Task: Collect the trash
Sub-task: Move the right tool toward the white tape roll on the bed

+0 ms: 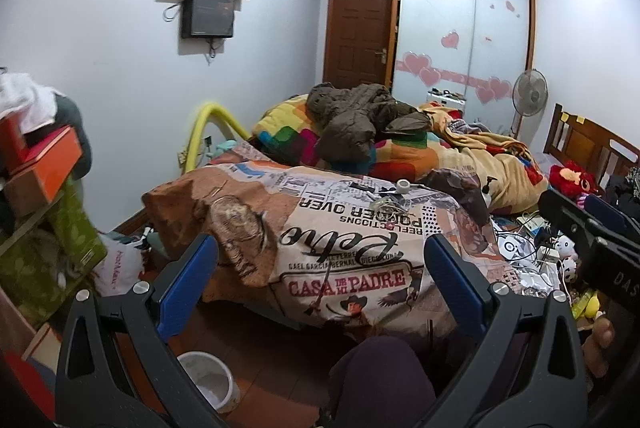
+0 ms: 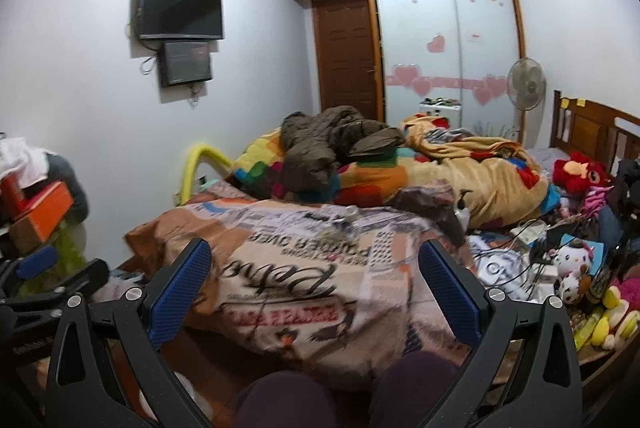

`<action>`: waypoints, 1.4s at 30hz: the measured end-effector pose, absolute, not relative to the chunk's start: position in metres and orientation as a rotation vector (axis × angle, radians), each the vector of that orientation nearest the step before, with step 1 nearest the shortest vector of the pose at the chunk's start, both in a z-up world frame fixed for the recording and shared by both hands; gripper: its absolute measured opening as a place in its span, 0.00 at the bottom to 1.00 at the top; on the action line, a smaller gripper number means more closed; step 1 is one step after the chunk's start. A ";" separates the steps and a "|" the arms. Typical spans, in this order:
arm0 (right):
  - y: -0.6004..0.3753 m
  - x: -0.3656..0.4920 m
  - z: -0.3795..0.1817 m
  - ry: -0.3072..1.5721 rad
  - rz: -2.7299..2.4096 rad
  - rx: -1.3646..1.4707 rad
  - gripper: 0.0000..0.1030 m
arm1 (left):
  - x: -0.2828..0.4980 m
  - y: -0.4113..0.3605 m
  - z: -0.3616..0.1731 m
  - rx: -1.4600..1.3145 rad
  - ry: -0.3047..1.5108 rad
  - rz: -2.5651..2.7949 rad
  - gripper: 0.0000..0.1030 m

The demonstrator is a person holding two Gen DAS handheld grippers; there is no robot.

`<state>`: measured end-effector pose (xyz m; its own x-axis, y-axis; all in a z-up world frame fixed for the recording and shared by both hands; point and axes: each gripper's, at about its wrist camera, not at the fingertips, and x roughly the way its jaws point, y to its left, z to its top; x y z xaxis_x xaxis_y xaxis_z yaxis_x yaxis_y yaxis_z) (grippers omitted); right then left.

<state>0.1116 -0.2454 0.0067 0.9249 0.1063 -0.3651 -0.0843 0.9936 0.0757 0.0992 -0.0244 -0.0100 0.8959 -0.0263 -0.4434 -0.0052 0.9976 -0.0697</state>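
the quilt (image 1: 344,248) reads "casa de mi padre", "retro" and "ponder over". a small heap of scraps (image 1: 386,202) lies on its far part, beside a tape roll (image 1: 403,186). the left gripper (image 1: 320,284) and right gripper (image 2: 316,288) both hang above the quilt's near edge with jaws wide and nothing between them. a white bin (image 1: 210,380) stands on bare floor below the left gripper; i cannot make out anything in it. a white bag (image 1: 120,268) reads "hotmaxx".

The bed (image 1: 592,144) carried a printed quilt (image 1: 320,228), a heaped colourful blanket (image 1: 420,152), a brown jacket (image 1: 352,112), cables (image 1: 516,244) and soft toys (image 1: 572,176).
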 end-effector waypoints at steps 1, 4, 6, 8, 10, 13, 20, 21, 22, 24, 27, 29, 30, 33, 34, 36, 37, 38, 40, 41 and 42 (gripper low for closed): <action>-0.248 0.117 0.006 0.370 0.080 0.047 1.00 | 0.107 -0.026 -0.009 -0.069 0.464 -0.015 1.00; -0.257 0.137 0.005 0.355 0.030 0.007 1.00 | 0.136 -0.033 -0.008 -0.068 0.474 -0.021 1.00; -0.263 0.153 0.003 0.354 0.016 -0.008 1.00 | 0.155 -0.036 -0.009 -0.067 0.499 -0.040 1.00; -0.269 0.165 0.001 0.367 0.023 -0.017 1.00 | 0.179 -0.041 -0.012 -0.085 0.530 -0.086 1.00; -0.275 0.183 -0.006 0.401 0.029 -0.028 1.00 | 0.201 -0.046 -0.016 -0.103 0.553 -0.119 1.00; -0.284 0.207 -0.019 0.446 0.022 -0.040 1.00 | 0.236 -0.056 -0.026 -0.097 0.586 -0.121 1.00; -0.302 0.262 -0.045 0.525 0.041 -0.041 1.00 | 0.320 -0.064 -0.061 -0.176 0.701 -0.148 1.00; -0.304 0.271 -0.049 0.536 0.050 -0.038 1.00 | 0.332 -0.065 -0.067 -0.189 0.713 -0.148 1.00; -0.305 0.278 -0.051 0.542 0.057 -0.034 1.00 | 0.344 -0.066 -0.072 -0.193 0.726 -0.143 1.00; -0.307 0.293 -0.058 0.555 0.077 -0.028 1.00 | 0.365 -0.070 -0.082 -0.199 0.748 -0.140 1.00; -0.308 0.320 -0.069 0.574 0.086 -0.030 1.00 | 0.395 -0.072 -0.099 -0.199 0.767 -0.125 1.00; -0.306 0.340 -0.078 0.598 0.089 -0.039 1.00 | 0.411 -0.075 -0.108 -0.189 0.785 -0.131 1.00; -0.304 0.349 -0.082 0.607 0.090 -0.041 1.00 | 0.420 -0.077 -0.113 -0.180 0.795 -0.139 1.00; -0.302 0.376 -0.093 0.628 0.113 -0.031 1.00 | 0.444 -0.085 -0.129 -0.132 0.810 -0.142 1.00; -0.302 0.384 -0.097 0.633 0.125 -0.028 1.00 | 0.451 -0.087 -0.133 -0.118 0.816 -0.145 1.00; -0.298 0.402 -0.104 0.650 0.132 -0.031 1.00 | 0.463 -0.091 -0.141 -0.101 0.826 -0.156 1.00; -0.296 0.408 -0.107 0.655 0.141 -0.029 1.00 | 0.471 -0.093 -0.146 -0.097 0.832 -0.163 1.00; -0.295 0.416 -0.110 0.662 0.151 -0.024 1.00 | 0.477 -0.095 -0.150 -0.092 0.839 -0.171 1.00; -0.292 0.433 -0.117 0.679 0.178 0.002 0.99 | 0.487 -0.098 -0.156 -0.076 0.846 -0.176 1.00; -0.290 0.440 -0.120 0.689 0.192 0.015 0.97 | 0.492 -0.099 -0.159 -0.070 0.849 -0.176 1.00; -0.289 0.448 -0.124 0.700 0.200 0.027 0.92 | 0.498 -0.099 -0.163 -0.069 0.851 -0.179 1.00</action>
<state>0.4480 -0.2888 -0.1241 0.7466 0.1919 -0.6369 -0.1737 0.9805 0.0919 0.4975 -0.0995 -0.1626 0.6453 -0.1846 -0.7413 0.1297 0.9828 -0.1318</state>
